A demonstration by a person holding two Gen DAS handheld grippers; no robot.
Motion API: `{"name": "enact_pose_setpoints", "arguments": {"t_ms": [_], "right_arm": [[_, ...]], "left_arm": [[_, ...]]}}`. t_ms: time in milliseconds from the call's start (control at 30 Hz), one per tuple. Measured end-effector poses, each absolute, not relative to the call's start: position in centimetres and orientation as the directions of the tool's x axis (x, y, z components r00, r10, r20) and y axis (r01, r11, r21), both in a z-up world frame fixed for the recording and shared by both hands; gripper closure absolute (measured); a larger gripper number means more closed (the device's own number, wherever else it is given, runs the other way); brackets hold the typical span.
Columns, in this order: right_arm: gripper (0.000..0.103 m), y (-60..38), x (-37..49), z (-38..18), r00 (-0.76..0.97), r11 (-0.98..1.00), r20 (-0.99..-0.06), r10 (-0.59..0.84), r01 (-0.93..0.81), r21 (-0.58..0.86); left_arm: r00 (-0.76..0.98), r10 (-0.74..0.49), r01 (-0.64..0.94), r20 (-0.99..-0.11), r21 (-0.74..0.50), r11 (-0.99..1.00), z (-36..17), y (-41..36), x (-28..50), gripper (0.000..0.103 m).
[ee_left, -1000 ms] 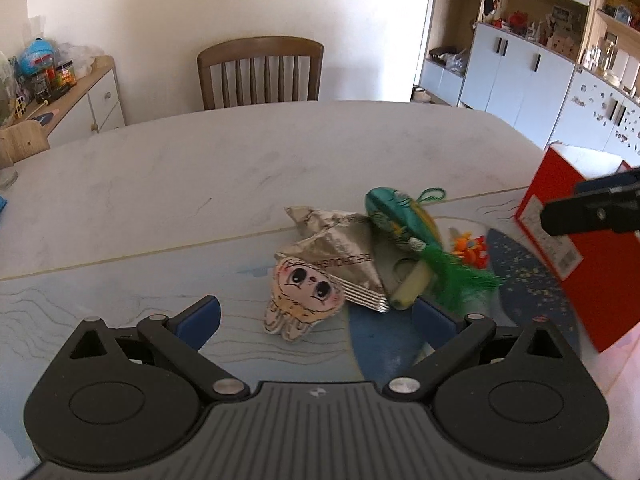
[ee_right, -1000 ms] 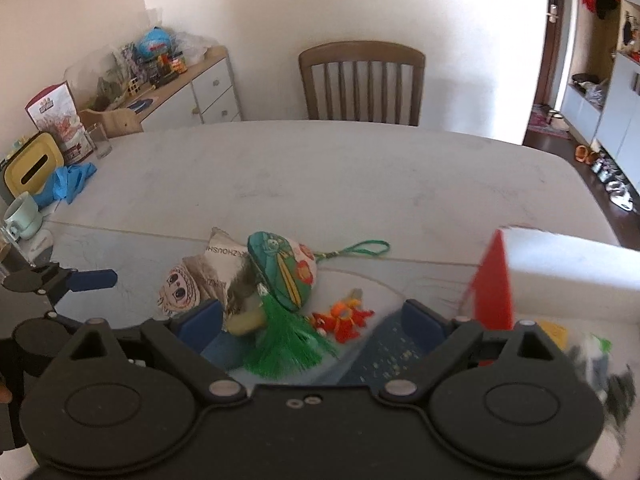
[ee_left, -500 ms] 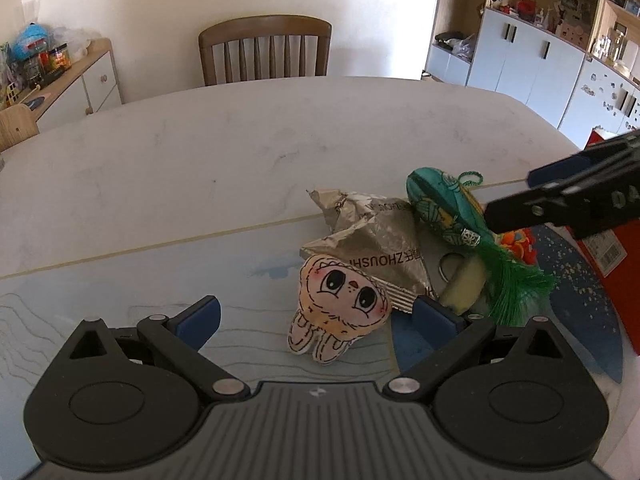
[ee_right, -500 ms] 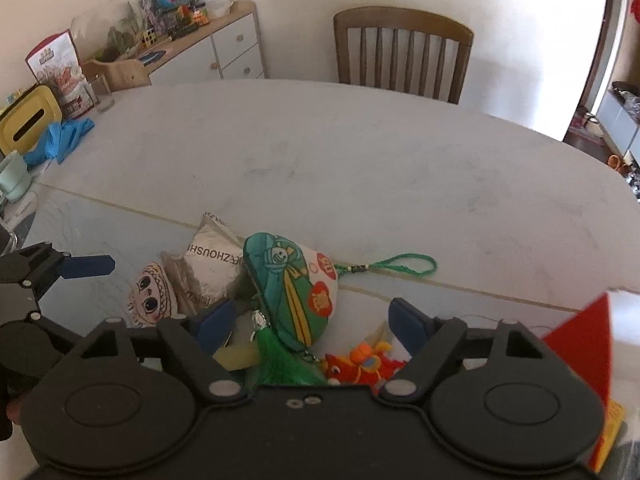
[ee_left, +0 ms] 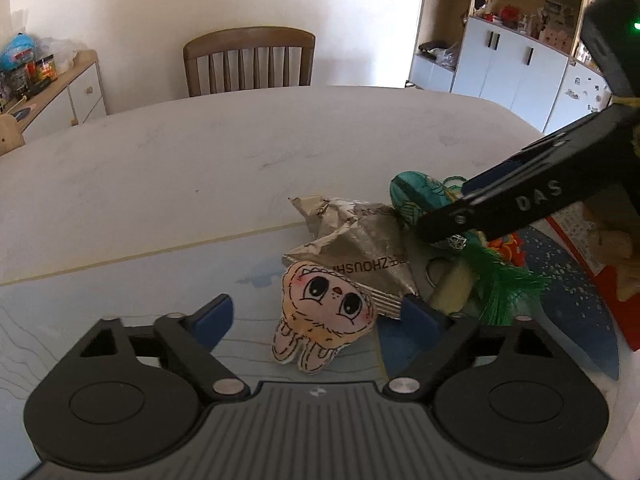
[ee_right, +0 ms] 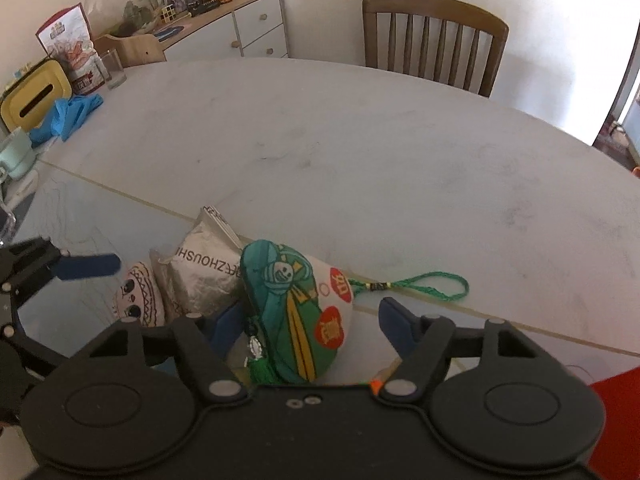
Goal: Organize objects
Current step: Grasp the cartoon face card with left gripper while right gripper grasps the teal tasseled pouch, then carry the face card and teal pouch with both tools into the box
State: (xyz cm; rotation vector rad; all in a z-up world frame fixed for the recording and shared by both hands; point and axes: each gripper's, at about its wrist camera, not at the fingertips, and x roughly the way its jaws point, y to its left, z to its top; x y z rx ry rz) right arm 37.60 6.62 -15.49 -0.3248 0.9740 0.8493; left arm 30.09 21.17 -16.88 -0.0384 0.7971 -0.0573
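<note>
A bunny-face plush [ee_left: 326, 320] lies on the table between the fingers of my left gripper [ee_left: 316, 316]. Its jaws are closing, and the pads stand clear of the plush on both sides. A green embroidered pouch [ee_right: 296, 312] with a tassel [ee_left: 504, 288] and a cord loop [ee_right: 432, 284] lies between the fingers of my right gripper [ee_right: 312, 320]. Those jaws are closing too, and the right pad is still apart from the pouch. A crumpled silver foil packet [ee_left: 360, 248] rests between plush and pouch. One right-gripper finger [ee_left: 500, 204] reaches over the pouch.
A red box [ee_left: 616, 300] stands at the right by a small orange toy [ee_left: 508, 246]. A wooden chair [ee_left: 248, 60] is at the table's far side. A yellow tissue box [ee_right: 28, 100], blue cloth [ee_right: 68, 114] and a glass [ee_right: 112, 68] sit at the far left.
My right gripper has swung left and down over the green pouch, and its jaws have narrowed. My left gripper has sunk toward the bunny plush, and its jaws have begun to narrow.
</note>
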Motion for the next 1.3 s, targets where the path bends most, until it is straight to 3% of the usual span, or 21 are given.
{"name": "enact_pose_setpoints", "arguments": {"t_ms": [100, 200, 300, 400, 1300], "right_arm": [[0.041, 6.8, 37.7, -15.6, 0.273, 0.635, -0.829, 0.487, -0.763, 0.122], [0.049, 6.9, 37.6, -15.7, 0.267, 0.634, -0.826, 0.495, -0.762, 0.133], [0.051, 6.9, 37.6, -15.6, 0.272, 0.636, -0.822, 0.5, -0.759, 0.136], [0.053, 6.9, 37.5, -15.5, 0.281, 0.643, -0.821, 0.498, -0.755, 0.132], [0.056, -1.5, 31.8, -6.5, 0.337, 0.684, -0.759, 0.557, -0.704, 0.19]], "left_arm": [[0.696, -0.079, 0.045, -0.714, -0.067, 0.997, -16.9, 21.1, 30.0, 0.031], [0.69, -0.077, 0.037, -0.719, -0.071, 0.997, -16.9, 21.3, 30.0, 0.033], [0.69, -0.082, 0.036, -0.719, -0.079, 0.996, -16.6, 21.5, 30.1, 0.047], [0.692, -0.083, 0.035, -0.718, -0.081, 0.996, -16.4, 21.4, 30.0, 0.052], [0.686, -0.124, 0.101, -0.717, -0.075, 0.992, -8.1, 16.9, 26.9, 0.054]]}}
